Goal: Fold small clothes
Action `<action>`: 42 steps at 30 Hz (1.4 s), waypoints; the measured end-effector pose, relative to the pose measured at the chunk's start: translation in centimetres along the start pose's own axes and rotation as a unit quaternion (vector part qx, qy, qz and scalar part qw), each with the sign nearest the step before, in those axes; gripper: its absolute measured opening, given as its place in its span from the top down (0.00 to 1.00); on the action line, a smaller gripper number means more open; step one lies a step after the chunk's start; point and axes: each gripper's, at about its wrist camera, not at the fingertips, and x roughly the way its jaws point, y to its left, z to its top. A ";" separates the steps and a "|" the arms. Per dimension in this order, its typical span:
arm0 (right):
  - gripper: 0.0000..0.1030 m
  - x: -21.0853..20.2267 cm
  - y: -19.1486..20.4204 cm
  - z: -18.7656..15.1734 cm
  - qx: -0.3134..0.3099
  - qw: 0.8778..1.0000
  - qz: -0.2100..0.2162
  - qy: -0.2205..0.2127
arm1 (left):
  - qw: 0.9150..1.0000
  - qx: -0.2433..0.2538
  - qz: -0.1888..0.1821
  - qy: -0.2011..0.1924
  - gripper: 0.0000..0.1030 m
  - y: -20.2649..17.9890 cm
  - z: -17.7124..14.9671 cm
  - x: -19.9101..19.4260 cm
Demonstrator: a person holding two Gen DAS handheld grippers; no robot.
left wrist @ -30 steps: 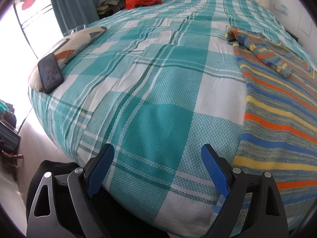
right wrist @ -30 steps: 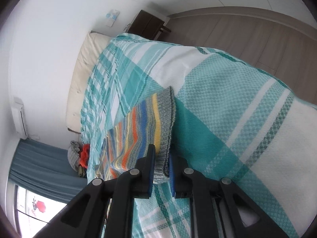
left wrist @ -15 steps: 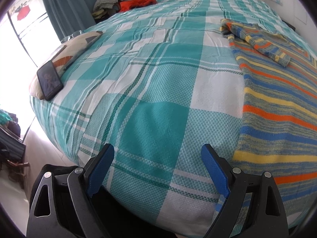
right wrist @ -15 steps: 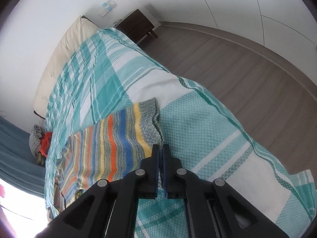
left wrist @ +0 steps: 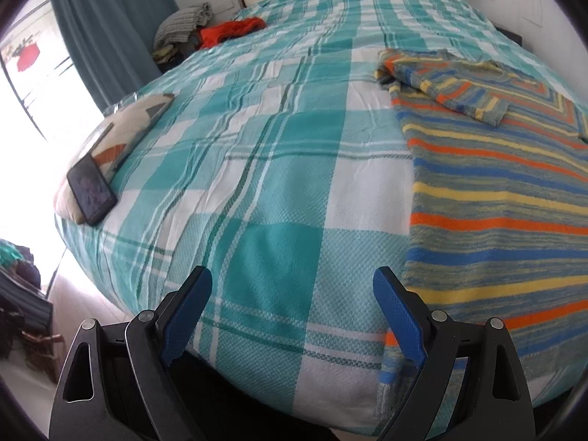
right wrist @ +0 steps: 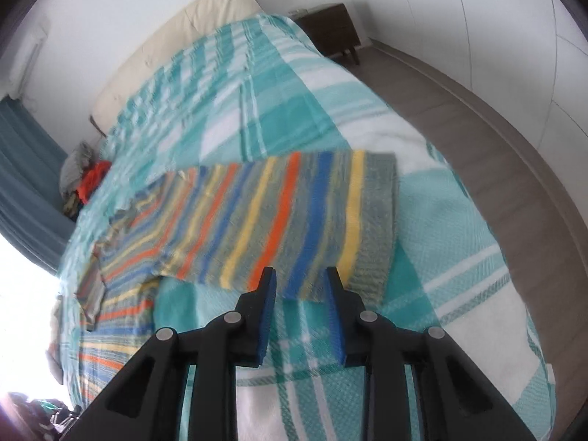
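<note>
a striped knit sweater (left wrist: 496, 198) lies spread on the bed (left wrist: 279, 169), on the teal-and-white checked cover, toward the right half as the left camera sees it. its bands run orange, blue, yellow and grey-green. one sleeve (left wrist: 452, 88) is folded in across the chest, near the far end of the garment, and the near hem hangs a little over the bed's edge.

the left gripper (left wrist: 292, 312) hovers above the near edge of the bed with its blue-padded fingers (left wrist: 185, 316) spread wide apart and nothing between them — the right-hand finger sits just beside the sweater's side edge, not touching it as far as i can see.

the right gripper (right wrist: 301, 312) hangs over the other side of the sweater, above a folded-over strip (right wrist: 279, 217) of it whose grey ribbed hem lies to the right. its fingers have just been opening and now stand a small way apart, with no cloth pinched between them; the picture there is smeared, so the edge right under the tips is hard to read — it looks to be lying free on the cover.

a dark phone (left wrist: 92, 189) rests on a patterned cushion (left wrist: 121, 139) at the left edge of the bed. farther off, by the blue curtain (left wrist: 110, 25), sits a heap of clothes (left wrist: 205, 29), grey and red. a cream headboard (right wrist: 176, 47) stands against the white wall, with a dark bedside cabinet (right wrist: 330, 31) beyond.
</note>
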 end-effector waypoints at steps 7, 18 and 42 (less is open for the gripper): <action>0.79 -3.6 0.1 -3.5 0.007 0.997 -0.067 -0.042 | 0.983 0.057 -0.144 -0.098 0.08 -3.4 11.1 -5.9; 0.57 -8.9 5.7 -14.1 -0.048 0.997 0.004 -0.063 | 0.925 0.309 -0.219 0.032 0.38 -21.3 16.2 5.8; 0.57 -6.8 7.0 -14.8 -0.059 0.997 0.018 -0.053 | 0.933 -0.313 -0.132 0.116 0.98 12.1 17.5 16.5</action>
